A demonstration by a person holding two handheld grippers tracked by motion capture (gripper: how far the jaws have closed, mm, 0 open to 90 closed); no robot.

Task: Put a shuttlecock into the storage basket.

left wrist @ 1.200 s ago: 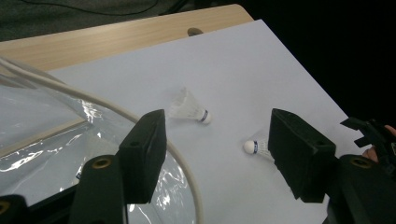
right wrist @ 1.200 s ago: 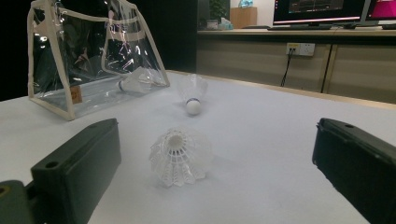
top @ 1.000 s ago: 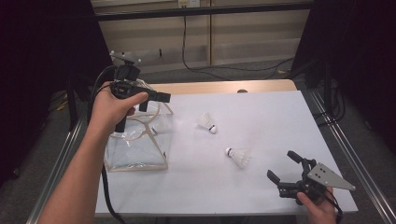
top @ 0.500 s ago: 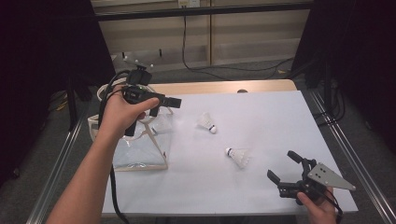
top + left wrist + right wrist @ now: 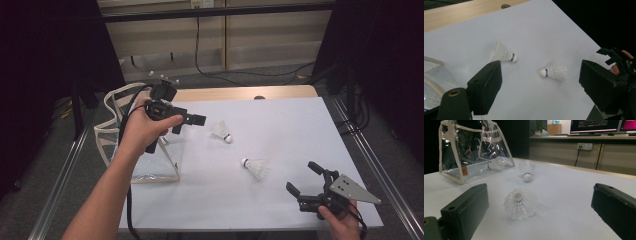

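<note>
Jaws of the left gripper (image 5: 189, 120) have just been opening and stand apart, empty, above the clear bag (image 5: 145, 150) at the table's (image 5: 300, 125) left. Right gripper (image 5: 306, 180), near right, gapes too. Two shuttlecocks (image 5: 221, 131) (image 5: 255, 167) lie between; a third (image 5: 496, 163) sits inside the bag.

Bright even overhead light, dark surroundings, soft shadows, near jaws blurred

We see two white shuttlecocks (image 5: 221, 131) (image 5: 256, 167), blue band at each cork; clear bag (image 5: 471, 152), cream trim; white table sheet (image 5: 280, 125); black grippers (image 5: 187, 121) (image 5: 304, 179).
</note>
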